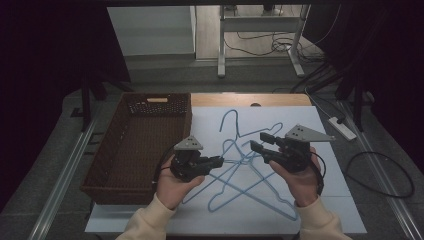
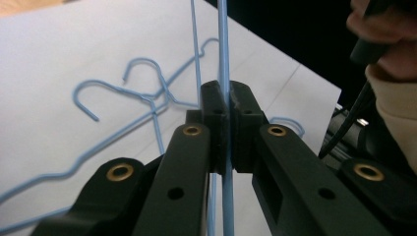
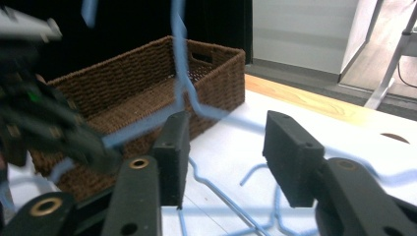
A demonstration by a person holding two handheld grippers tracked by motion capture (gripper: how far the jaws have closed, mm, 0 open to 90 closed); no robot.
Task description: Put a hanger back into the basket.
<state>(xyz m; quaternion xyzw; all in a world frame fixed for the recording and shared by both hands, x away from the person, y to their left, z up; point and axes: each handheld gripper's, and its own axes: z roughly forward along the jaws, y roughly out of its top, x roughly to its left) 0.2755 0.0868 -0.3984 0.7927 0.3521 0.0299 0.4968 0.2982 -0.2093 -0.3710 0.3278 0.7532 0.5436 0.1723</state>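
Note:
A tangle of blue wire hangers (image 1: pixel 248 172) lies on the white sheet (image 1: pixel 300 120) between my hands. My left gripper (image 1: pixel 220 161) is shut on one hanger's wire. In the left gripper view that wire (image 2: pixel 223 44) runs straight up through the closed jaws of the left gripper (image 2: pixel 225 105), and other hangers (image 2: pixel 147 103) lie flat on the sheet behind. My right gripper (image 1: pixel 259 141) stands open just right of the tangle, its jaws apart with nothing between them. In the right gripper view, a blurred blue wire (image 3: pixel 179 54) hangs in front of the right gripper (image 3: pixel 226 157).
A brown wicker basket (image 1: pixel 155 106) stands left of the sheet, also seen as the basket (image 3: pixel 147 88) beyond my left gripper (image 3: pixel 44 123). A white power strip (image 1: pixel 342 127) and cables lie on the floor to the right. Desk legs (image 1: pixel 220 50) stand behind the table.

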